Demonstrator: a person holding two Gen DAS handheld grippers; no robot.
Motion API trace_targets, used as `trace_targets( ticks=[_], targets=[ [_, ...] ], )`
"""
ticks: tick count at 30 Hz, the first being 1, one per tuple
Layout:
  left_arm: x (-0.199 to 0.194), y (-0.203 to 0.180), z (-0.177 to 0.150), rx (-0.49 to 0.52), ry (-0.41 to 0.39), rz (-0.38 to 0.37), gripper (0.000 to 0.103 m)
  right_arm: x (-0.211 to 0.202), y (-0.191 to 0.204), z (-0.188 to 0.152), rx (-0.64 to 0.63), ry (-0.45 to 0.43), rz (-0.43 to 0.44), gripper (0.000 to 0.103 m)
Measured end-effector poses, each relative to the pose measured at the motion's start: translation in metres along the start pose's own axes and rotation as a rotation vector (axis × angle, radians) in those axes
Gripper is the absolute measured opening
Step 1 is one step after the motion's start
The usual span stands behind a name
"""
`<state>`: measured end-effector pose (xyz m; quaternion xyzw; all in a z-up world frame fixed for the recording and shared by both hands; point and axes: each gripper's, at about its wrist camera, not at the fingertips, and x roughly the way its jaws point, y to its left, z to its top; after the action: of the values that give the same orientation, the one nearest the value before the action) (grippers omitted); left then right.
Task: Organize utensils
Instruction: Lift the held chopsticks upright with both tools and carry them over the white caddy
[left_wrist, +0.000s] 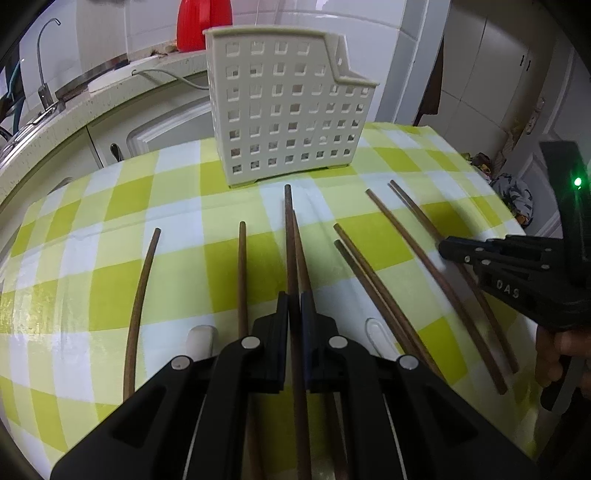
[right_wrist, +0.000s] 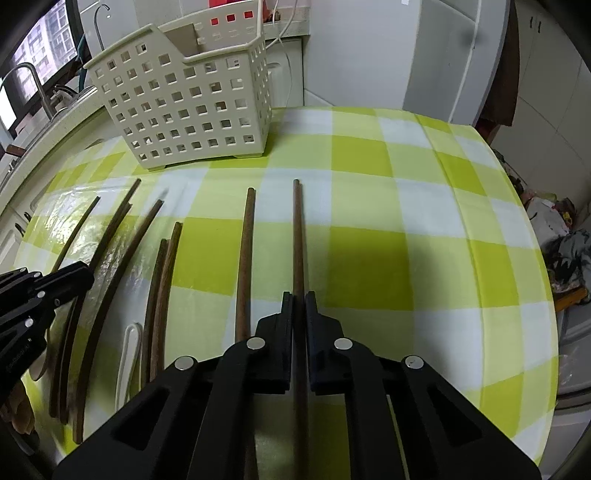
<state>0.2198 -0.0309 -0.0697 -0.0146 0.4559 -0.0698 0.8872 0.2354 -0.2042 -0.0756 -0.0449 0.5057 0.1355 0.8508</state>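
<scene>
Several dark wooden chopsticks lie on a green-and-white checked tablecloth (left_wrist: 110, 280). A cream perforated utensil basket (left_wrist: 288, 107) stands upright at the table's far side; it also shows in the right wrist view (right_wrist: 184, 99). My left gripper (left_wrist: 294, 299) is shut on a chopstick (left_wrist: 290, 236) that points toward the basket. My right gripper (right_wrist: 299, 299) is shut on another chopstick (right_wrist: 297, 236), the rightmost one. The right gripper also shows in the left wrist view (left_wrist: 447, 249), and the left gripper in the right wrist view (right_wrist: 86, 275).
White spoon handles (left_wrist: 199, 341) (right_wrist: 127, 354) lie between the chopsticks near the front edge. A kitchen counter with a sink and tap (left_wrist: 46, 74) runs behind the table, with a red container (left_wrist: 203, 22) on it. Clutter lies on the floor at right (right_wrist: 565, 254).
</scene>
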Motion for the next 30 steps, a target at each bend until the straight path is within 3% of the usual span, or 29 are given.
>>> trace_targets(
  ticks=[22, 30],
  targets=[
    [-0.129, -0.009, -0.001, -0.005, -0.207, -0.060, 0.006, -0.153, -0.002, -0.021, -0.040, -0.265, 0.079, 0.008],
    [-0.158, -0.005, 0.013, -0.004, -0.242, -0.067, 0.006, -0.180, -0.004, -0.012, -0.051, -0.304, 0.103, 0.008]
  ],
)
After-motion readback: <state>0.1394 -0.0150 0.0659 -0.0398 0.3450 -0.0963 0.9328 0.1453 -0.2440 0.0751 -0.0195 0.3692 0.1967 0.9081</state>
